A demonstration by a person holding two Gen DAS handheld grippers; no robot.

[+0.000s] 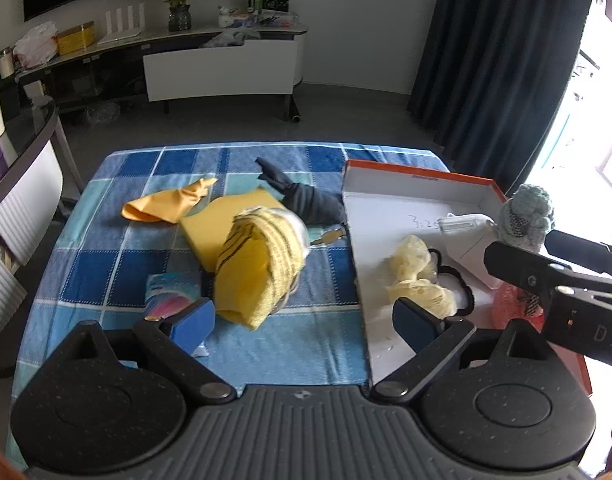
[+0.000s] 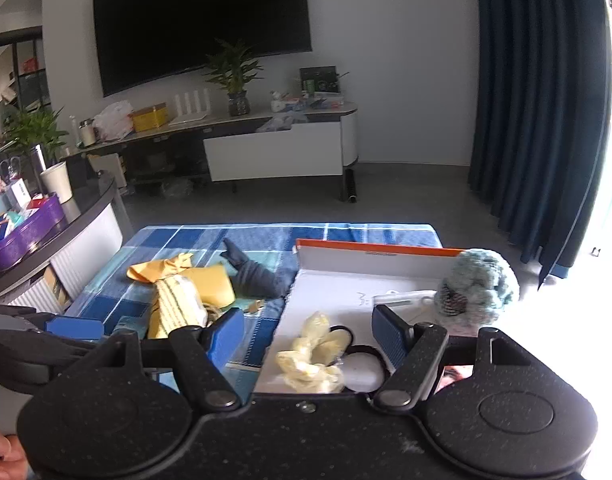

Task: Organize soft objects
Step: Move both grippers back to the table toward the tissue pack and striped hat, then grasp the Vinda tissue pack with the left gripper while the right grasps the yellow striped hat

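Lying diagonally, striped yellow cloth (image 1: 261, 264) (near-to-far), grippers empty

On my blue checked cloth (image 1: 105, 280) I count one yellow sponge (image 1: 209, 228), one folded yellow striped cloth (image 1: 261, 268), one orange glove (image 1: 165, 206), one dark grey sock (image 1: 306, 200), one small colourful packet (image 1: 169, 292) and one little key-like piece (image 1: 330, 236). In the one orange-edged box (image 1: 418, 178) I count one pale yellow scrunchie (image 1: 418, 276), two black hair ties (image 1: 462, 284) as far as I can tell, one white plastic thing (image 1: 470, 240), one blue-green knitted toy (image 1: 526, 216) and one pink thing (image 1: 510, 304). I hold two tongs, the left (image 1: 303, 322) and the right (image 2: 306, 336).
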